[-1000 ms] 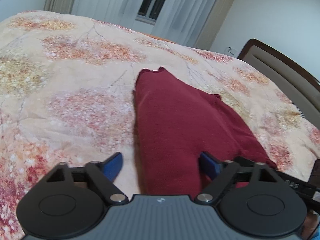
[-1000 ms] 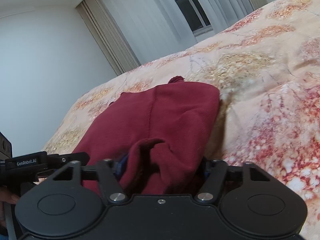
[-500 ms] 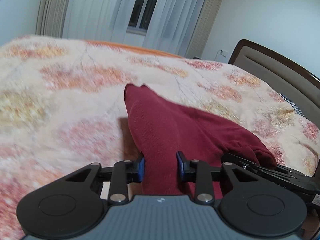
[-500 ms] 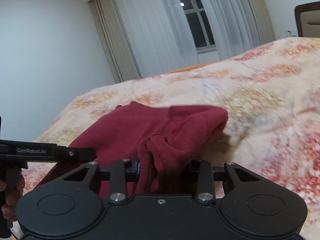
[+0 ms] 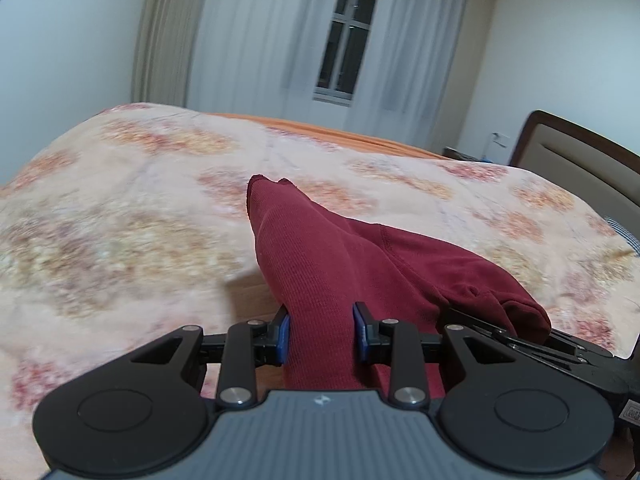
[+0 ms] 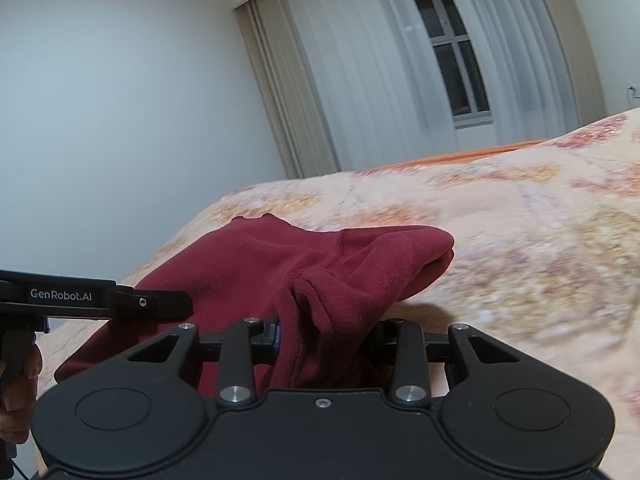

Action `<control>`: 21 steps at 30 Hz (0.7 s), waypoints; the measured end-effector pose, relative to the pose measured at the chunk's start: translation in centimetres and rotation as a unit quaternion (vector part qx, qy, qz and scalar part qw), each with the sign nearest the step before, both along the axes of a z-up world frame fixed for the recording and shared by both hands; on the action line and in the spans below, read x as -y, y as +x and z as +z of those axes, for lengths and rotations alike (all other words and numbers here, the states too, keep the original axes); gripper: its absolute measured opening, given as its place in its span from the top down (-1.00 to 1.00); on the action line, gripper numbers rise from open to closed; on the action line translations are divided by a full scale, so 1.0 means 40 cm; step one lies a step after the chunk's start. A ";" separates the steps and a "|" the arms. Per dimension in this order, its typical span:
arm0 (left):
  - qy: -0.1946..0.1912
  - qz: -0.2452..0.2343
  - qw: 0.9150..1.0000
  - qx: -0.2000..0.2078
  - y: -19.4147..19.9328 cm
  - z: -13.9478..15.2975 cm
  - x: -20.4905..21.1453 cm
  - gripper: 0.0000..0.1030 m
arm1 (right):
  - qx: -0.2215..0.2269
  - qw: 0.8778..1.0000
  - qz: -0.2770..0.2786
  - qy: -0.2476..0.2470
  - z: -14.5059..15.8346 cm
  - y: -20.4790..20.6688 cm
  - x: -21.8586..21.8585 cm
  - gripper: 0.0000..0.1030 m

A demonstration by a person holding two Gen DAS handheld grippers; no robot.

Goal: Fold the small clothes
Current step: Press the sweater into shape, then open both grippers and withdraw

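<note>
A dark red knit garment [image 5: 320, 264] stretches away from me over the flowered bedspread [image 5: 120, 216], its near end raised off the bed. My left gripper [image 5: 322, 334] is shut on the near left part of the garment, blue pads pressing the cloth from both sides. My right gripper [image 6: 326, 340] is shut on a bunched fold of the same garment [image 6: 280, 264] at its near right corner. In the left wrist view the right gripper [image 5: 560, 344] shows at the lower right under the cloth. In the right wrist view the left gripper [image 6: 120, 304] reaches in from the left edge.
The bedspread [image 6: 540, 240] covers a wide bed. A brown headboard [image 5: 584, 164] stands at the right, curtains and a window [image 5: 344, 32] behind. A hand [image 6: 18, 396] holds the left gripper's handle at the lower left.
Both grippers closed on the red garment's near edge, then rose and pulled back with it. The cloth's near end has lifted off the bed and more of the room shows.
</note>
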State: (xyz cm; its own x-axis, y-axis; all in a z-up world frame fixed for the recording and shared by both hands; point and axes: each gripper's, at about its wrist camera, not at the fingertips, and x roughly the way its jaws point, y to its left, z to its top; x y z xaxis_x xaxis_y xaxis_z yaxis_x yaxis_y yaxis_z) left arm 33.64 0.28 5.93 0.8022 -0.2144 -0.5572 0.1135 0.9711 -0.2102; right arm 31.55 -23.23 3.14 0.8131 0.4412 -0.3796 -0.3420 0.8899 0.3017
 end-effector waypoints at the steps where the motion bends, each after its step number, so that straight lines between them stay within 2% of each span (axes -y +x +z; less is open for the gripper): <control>1: -0.002 0.005 1.000 -0.003 -0.001 -0.007 -0.016 0.34 | -0.003 1.000 0.004 -0.002 -0.005 0.002 -0.017 0.28; 7: -0.026 0.019 0.999 -0.022 -0.009 -0.072 -0.076 0.34 | -0.015 0.999 0.012 -0.030 -0.036 -0.004 -0.078 0.27; 12: -0.042 0.030 0.998 -0.023 -0.018 -0.093 -0.083 0.22 | -0.028 0.999 0.008 -0.036 -0.051 -0.005 -0.067 0.14; 15: -0.042 0.037 0.998 -0.028 -0.024 -0.094 -0.081 -0.08 | -0.027 0.999 0.005 -0.042 -0.051 -0.016 -0.061 -0.01; 16: -0.044 0.037 0.998 -0.028 -0.029 -0.093 -0.080 -0.25 | -0.025 0.999 0.005 -0.045 -0.052 -0.017 -0.058 -0.07; 18: -0.046 0.041 0.998 -0.024 -0.040 -0.091 -0.079 -0.47 | -0.021 0.999 0.004 -0.050 -0.050 -0.031 -0.057 -0.33; 19: -0.045 0.045 0.998 -0.019 -0.049 -0.089 -0.078 -0.59 | -0.018 0.998 0.003 -0.053 -0.048 -0.039 -0.056 -0.38; 21: -0.041 0.053 0.998 -0.008 -0.069 -0.081 -0.076 -0.71 | -0.007 0.998 -0.002 -0.059 -0.044 -0.055 -0.053 -0.60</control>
